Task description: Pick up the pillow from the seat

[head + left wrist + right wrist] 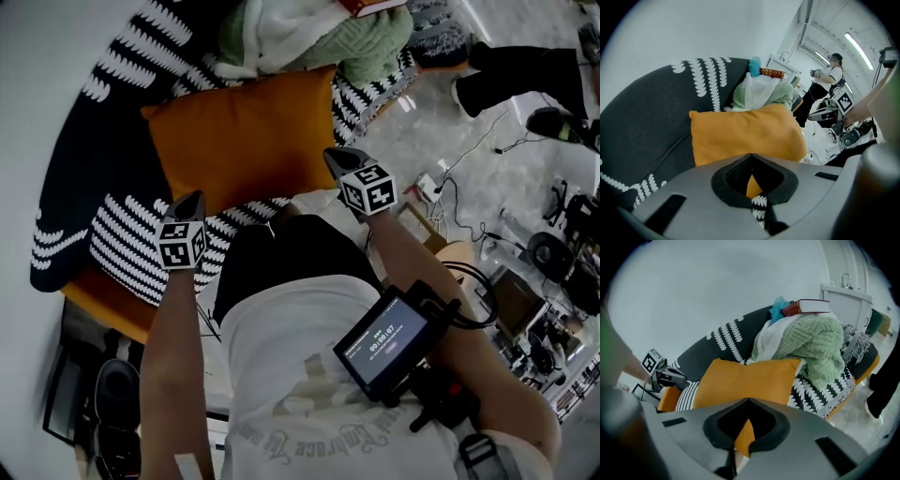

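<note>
An orange pillow (244,141) leans against the back of a seat draped in a black-and-white patterned throw (112,234). It fills the middle of the left gripper view (745,133) and the right gripper view (745,380). My left gripper (192,199) hovers just short of the pillow's lower left corner, jaws shut and empty (751,155). My right gripper (339,157) sits at the pillow's lower right corner, also shut with nothing in it (749,400). Neither gripper holds the pillow.
A green knit blanket (366,42), white cloth and a red book (813,305) are piled on the seat beyond the pillow. The orange seat cushion edge (103,300) shows at the lower left. Cables and gear (553,262) litter the floor at right, where another person (820,89) stands.
</note>
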A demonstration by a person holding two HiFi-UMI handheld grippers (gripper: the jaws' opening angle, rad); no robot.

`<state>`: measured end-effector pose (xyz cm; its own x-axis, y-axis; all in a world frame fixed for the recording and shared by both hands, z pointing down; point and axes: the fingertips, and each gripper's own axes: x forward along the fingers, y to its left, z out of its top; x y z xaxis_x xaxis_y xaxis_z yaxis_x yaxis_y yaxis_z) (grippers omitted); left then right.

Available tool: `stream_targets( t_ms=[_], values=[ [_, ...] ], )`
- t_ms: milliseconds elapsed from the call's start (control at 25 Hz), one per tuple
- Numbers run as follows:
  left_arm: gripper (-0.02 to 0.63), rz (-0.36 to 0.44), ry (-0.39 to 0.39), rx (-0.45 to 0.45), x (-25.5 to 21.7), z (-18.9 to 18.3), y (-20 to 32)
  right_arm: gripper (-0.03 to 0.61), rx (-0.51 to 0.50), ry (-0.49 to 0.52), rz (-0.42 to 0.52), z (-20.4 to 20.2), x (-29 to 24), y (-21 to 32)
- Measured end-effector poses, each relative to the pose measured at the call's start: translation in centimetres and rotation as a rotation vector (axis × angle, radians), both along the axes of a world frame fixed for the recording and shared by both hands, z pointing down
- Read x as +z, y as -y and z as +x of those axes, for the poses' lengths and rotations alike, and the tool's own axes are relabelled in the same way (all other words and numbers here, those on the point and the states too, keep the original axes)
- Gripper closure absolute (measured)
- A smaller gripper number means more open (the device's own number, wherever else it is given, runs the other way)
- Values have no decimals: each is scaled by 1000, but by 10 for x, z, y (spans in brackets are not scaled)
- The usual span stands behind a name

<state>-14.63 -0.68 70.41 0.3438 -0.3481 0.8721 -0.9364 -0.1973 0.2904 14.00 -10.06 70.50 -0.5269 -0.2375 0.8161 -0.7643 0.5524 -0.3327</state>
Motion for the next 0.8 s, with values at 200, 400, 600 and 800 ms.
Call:
stream_targets(
  t_ms=[200,400,600,800],
  values=[
    [604,-47,-26,-105,37,-27,19,565,9,1,-35,-3,35,15],
    [604,-102,-21,-157,70,-31,28,511,53,0,-96,16,71,17],
    [481,-120,-61,-241,82,-44,31,332,198,58,-129,24,80,13],
    [226,-184,-132,-315,103,-50,35,214,276,112,-207,28,96,9]
  ],
)
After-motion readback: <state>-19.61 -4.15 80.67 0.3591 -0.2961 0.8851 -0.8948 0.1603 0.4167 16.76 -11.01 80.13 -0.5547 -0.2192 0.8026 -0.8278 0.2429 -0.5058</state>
